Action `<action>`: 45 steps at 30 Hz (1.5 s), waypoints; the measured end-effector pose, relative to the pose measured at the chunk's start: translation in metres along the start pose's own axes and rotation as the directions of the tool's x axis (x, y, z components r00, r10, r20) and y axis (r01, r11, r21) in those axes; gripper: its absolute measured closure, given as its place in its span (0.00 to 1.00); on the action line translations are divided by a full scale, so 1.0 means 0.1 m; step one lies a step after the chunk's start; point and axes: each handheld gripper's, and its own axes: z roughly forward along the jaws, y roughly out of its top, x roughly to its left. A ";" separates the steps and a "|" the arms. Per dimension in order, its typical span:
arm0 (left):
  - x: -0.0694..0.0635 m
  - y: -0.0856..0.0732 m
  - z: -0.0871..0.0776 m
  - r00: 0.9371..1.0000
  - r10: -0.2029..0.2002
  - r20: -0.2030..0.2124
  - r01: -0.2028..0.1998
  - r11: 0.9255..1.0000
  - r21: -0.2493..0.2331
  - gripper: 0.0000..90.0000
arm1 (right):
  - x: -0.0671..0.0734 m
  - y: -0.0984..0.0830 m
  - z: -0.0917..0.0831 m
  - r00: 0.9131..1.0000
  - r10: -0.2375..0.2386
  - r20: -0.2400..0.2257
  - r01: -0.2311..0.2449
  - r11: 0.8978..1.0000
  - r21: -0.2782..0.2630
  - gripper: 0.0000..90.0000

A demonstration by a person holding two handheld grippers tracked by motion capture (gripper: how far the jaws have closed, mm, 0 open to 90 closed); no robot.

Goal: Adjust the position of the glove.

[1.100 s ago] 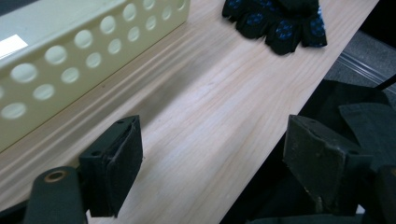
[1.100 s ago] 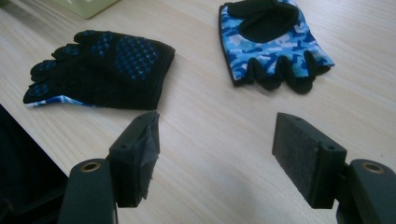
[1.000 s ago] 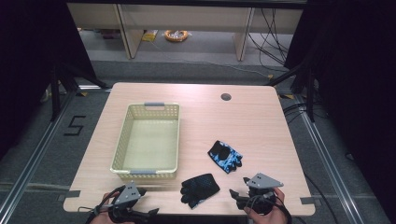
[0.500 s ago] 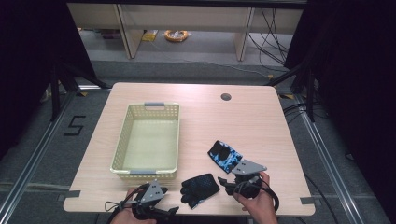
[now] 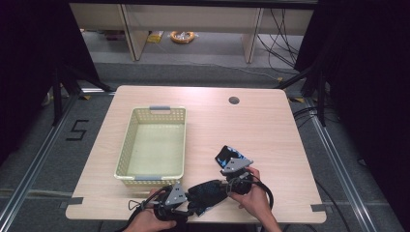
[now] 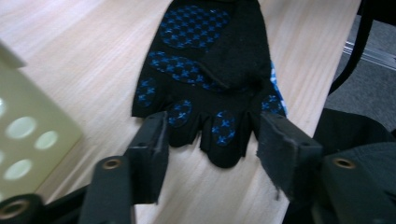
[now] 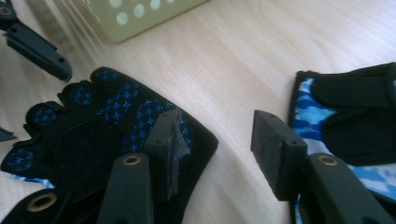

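Both grippers have moved in on the black fingerless glove with blue grip dots (image 5: 207, 191), lying palm-up at the table's near edge beside the pale yellow perforated plastic basket (image 5: 153, 144); the left gripper (image 6: 212, 140) has just been closing, half-wide around its fingertips without pressing; the right gripper (image 7: 215, 140), also narrowing, straddles its cuff edge, likely so each end lifts together.

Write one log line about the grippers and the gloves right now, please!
left gripper: closing around near glove fingertips, not pinching | right gripper: closing over its cuff edge | second glove: flat | basket: empty

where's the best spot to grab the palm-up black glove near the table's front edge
Probably at both ends. The black glove lies flat, finger stubs toward the left gripper, cuff toward the right gripper. Their jaws, just closing, aren't yet pinching; each could nip its near edge, coming in low.
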 end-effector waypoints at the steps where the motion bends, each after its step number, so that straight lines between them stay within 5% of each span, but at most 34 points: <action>1: -0.01 0.00 0.01 1.000 0.019 0.003 -0.019 1.000 0.013 0.52 | 0.00 0.01 0.01 1.000 -0.005 -0.006 0.005 1.000 0.018 0.59; 7: -0.05 0.03 0.02 0.998 0.066 0.001 -0.066 0.997 0.030 0.68 | -0.03 0.01 0.15 0.999 0.005 -0.043 -0.002 0.998 0.061 0.60; 10: -0.05 0.03 0.01 0.996 0.089 -0.005 -0.089 0.995 0.034 0.78 | -0.04 -0.03 0.16 0.995 0.065 -0.078 -0.062 0.997 0.037 0.71; 16: -0.04 0.03 0.01 0.995 0.101 -0.018 -0.100 0.994 0.036 0.87 | -0.06 -0.05 0.13 0.989 0.095 -0.111 -0.090 0.995 0.052 0.83; 17: -0.04 0.02 0.00 0.995 0.101 -0.021 -0.101 0.994 0.035 0.89 | -0.06 -0.05 0.13 0.991 0.078 -0.112 -0.074 0.997 0.037 0.93; 28: 0.05 0.13 -0.07 0.995 0.084 -0.055 -0.086 0.996 -0.034 0.92 | -0.04 -0.08 -0.17 0.987 0.129 -0.095 -0.134 0.990 -0.043 0.97; 33: 0.07 0.24 0.00 0.993 0.105 -0.060 -0.108 0.993 -0.038 0.91 | -0.04 -0.17 -0.36 0.975 0.207 -0.075 -0.213 0.973 -0.084 0.97; 35: 0.06 0.26 0.06 0.992 0.108 -0.059 -0.109 0.994 -0.025 0.91 | -0.06 -0.21 -0.37 0.973 0.224 -0.062 -0.228 0.971 -0.076 0.97; 36: 0.05 0.27 0.09 0.993 0.107 -0.057 -0.109 0.994 -0.019 0.91 | -0.07 -0.27 -0.35 0.965 0.257 -0.062 -0.260 0.964 -0.057 0.96; 42: 0.04 0.23 0.22 0.994 0.106 -0.034 -0.106 0.994 0.008 0.90 | -0.09 -0.36 -0.32 0.963 0.263 -0.066 -0.266 0.963 -0.042 0.95; 45: 0.04 0.22 0.22 0.994 0.102 -0.030 -0.102 0.995 0.012 0.89 | -0.05 -0.37 -0.28 0.968 0.250 -0.025 -0.251 0.968 -0.027 0.93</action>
